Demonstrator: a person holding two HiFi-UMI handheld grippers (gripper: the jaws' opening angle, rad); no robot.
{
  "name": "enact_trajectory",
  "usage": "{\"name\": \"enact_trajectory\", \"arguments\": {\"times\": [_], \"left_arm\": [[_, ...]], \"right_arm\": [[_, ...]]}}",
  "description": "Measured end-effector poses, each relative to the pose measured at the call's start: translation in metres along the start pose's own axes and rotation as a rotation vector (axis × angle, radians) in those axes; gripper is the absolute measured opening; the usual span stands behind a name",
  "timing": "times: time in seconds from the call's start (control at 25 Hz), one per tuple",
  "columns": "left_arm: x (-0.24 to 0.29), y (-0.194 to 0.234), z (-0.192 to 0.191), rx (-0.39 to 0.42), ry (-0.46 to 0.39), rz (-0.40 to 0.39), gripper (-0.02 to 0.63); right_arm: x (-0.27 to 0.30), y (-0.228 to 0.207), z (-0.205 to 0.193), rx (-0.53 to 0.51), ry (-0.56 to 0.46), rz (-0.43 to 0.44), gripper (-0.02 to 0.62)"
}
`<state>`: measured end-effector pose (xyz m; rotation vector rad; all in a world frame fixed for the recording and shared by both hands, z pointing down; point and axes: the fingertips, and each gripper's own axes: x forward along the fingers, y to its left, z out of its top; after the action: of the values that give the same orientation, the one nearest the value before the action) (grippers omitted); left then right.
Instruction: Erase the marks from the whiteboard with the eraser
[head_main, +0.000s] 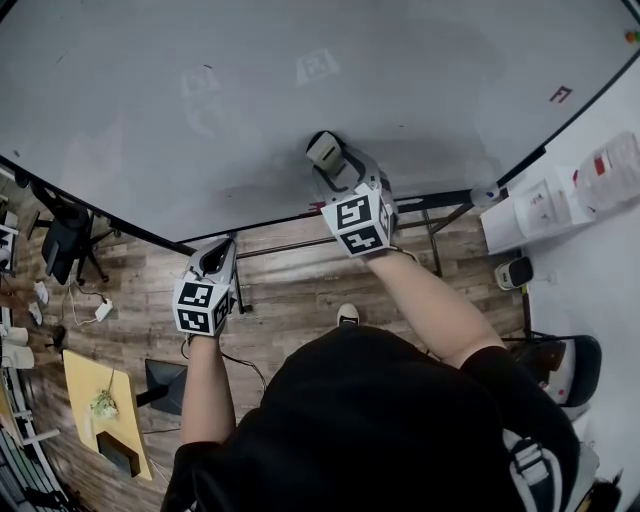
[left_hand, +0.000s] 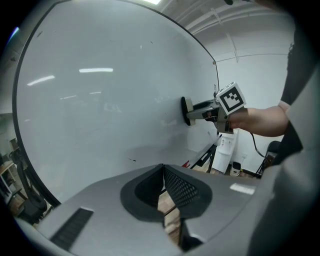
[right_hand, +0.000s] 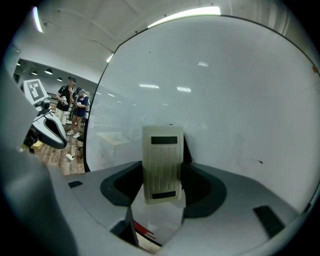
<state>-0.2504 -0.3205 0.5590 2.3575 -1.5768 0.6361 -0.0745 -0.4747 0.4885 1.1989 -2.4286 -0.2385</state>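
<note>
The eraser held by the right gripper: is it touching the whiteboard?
Touching. The left gripper view shows it from the side: the eraser lies with its dark pad flat on the whiteboard, with no gap between them.

The whiteboard (head_main: 300, 90) stands before the person. The eraser (head_main: 325, 150) sits between the jaws of the right gripper (head_main: 328, 165) and lies against the board, near the middle of its lower edge. The left gripper (head_main: 214, 256) is left of the right gripper, below the board's lower edge and apart from the board. A water dispenser (head_main: 540, 205) stands on the floor beyond the board's right end. A chair (head_main: 65, 240) stands at the left, with a table (head_main: 95, 395) nearer the person.
</note>
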Motion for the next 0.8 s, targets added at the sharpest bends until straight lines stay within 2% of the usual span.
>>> {"name": "enact_trajectory", "arguments": {"times": [0.32, 0.8], "left_arm": [[-0.001, 0.000, 0.000, -0.003, -0.006, -0.006, 0.012], [0.017, -0.016, 0.008, 0.000, -0.015, -0.043, 0.012]], "right_arm": [[-0.004, -0.006, -0.001, -0.026, 0.013, -0.018, 0.229], [-0.026, -0.062, -0.007, 0.000, 0.023, -0.099, 0.229]]}}
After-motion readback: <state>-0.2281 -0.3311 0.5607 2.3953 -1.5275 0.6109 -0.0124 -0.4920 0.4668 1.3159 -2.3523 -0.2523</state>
